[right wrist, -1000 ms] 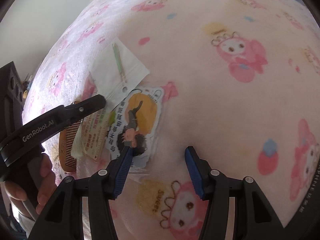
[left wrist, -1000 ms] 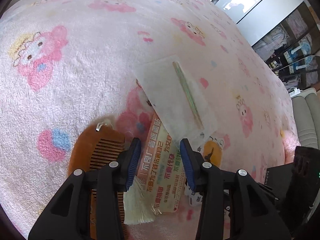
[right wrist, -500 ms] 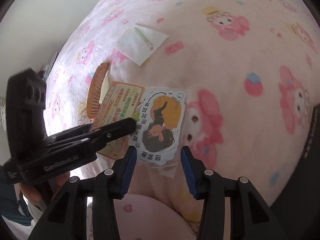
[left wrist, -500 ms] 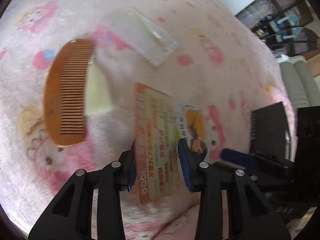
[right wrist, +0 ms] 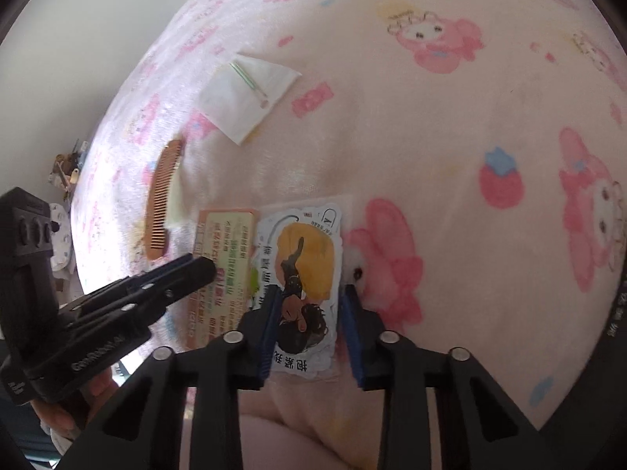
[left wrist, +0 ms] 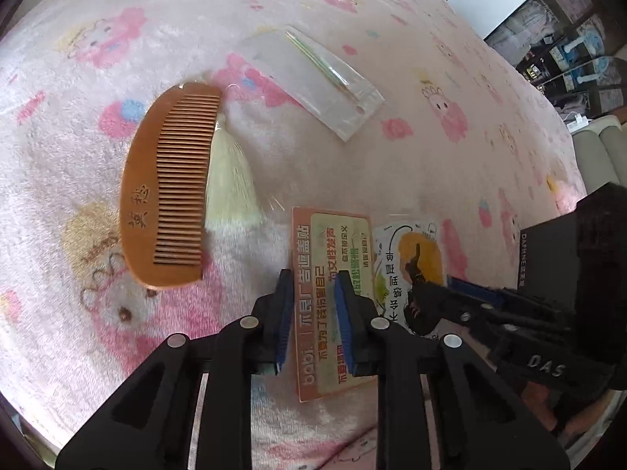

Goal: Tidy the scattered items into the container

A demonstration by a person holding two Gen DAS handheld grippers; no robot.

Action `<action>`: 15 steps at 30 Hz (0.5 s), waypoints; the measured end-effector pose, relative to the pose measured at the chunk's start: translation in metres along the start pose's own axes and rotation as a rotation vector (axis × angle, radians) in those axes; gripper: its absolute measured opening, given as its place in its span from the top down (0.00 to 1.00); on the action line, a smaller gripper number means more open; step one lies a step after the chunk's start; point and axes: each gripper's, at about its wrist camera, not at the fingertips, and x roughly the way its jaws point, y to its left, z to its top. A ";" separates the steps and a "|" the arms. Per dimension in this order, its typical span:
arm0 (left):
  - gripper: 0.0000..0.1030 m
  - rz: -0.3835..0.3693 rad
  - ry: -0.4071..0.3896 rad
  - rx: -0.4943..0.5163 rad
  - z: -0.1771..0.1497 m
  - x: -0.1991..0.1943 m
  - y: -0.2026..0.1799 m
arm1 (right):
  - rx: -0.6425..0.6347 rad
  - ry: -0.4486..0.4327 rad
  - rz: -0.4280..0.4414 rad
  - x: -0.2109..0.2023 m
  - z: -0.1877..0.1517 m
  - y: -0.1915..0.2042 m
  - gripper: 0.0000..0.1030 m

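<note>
Pick-up stage: both grippers descend on flat packets lying side by side on the pink cartoon-print fleece blanket [left wrist: 411,164].

The left gripper [left wrist: 313,305] straddles the orange-bordered green printed card packet [left wrist: 333,274], its blue-padded jaws narrowed to a small gap; whether they already pinch it cannot be told. The right gripper [right wrist: 309,313] stands spread, jaws flanking the white packet printed with a figure on a yellow disc [right wrist: 301,274] without gripping. The brown wooden comb [left wrist: 168,184] and clear plastic sleeve [left wrist: 313,82] lie apart. Next, probably, closing on thin edges and lifting; the black box [left wrist: 556,243] may be the container.
</note>
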 end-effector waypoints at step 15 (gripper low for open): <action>0.80 -0.166 -0.073 0.121 -0.033 -0.088 -0.081 | 0.038 -0.223 0.018 -0.129 -0.064 0.025 0.80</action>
